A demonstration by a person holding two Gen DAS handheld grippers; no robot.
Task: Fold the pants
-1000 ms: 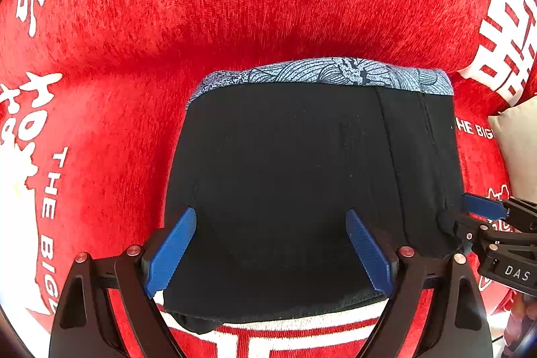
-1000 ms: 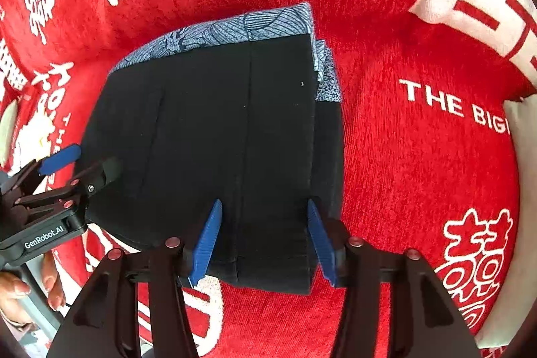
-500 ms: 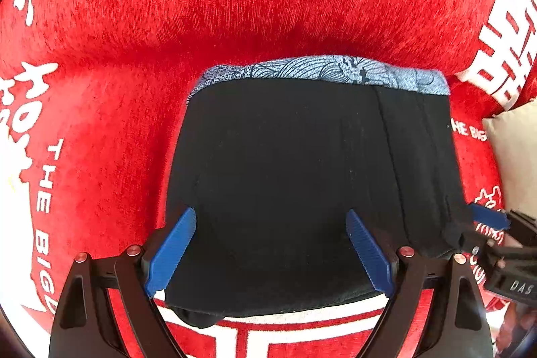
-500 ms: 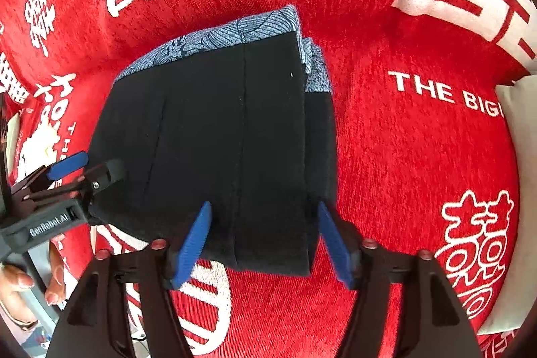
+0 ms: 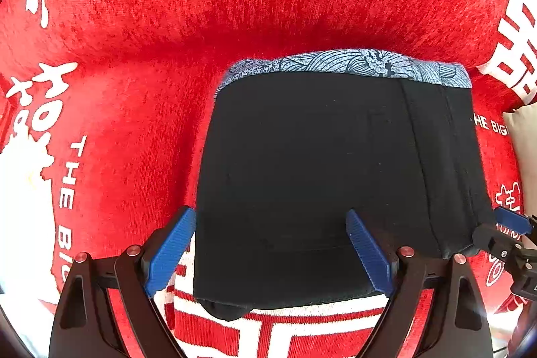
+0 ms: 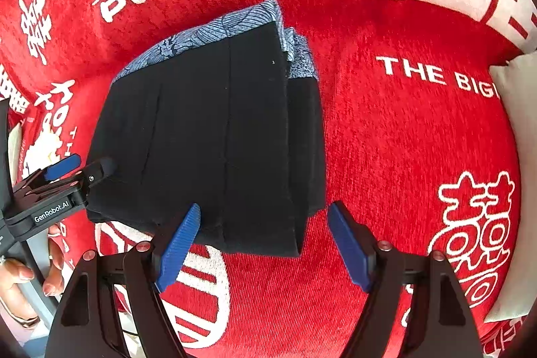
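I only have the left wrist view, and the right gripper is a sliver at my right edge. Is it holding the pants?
Observer: No. In the right wrist view the right gripper's jaws are opening, and neither pad presses the pants. The near right corner lies between them.
Operator: Is that right edge stacked cleanly?
Observer: Not quite. A lower layer sticks out past the top fold on that side, with the patterned waistband showing at its far end.
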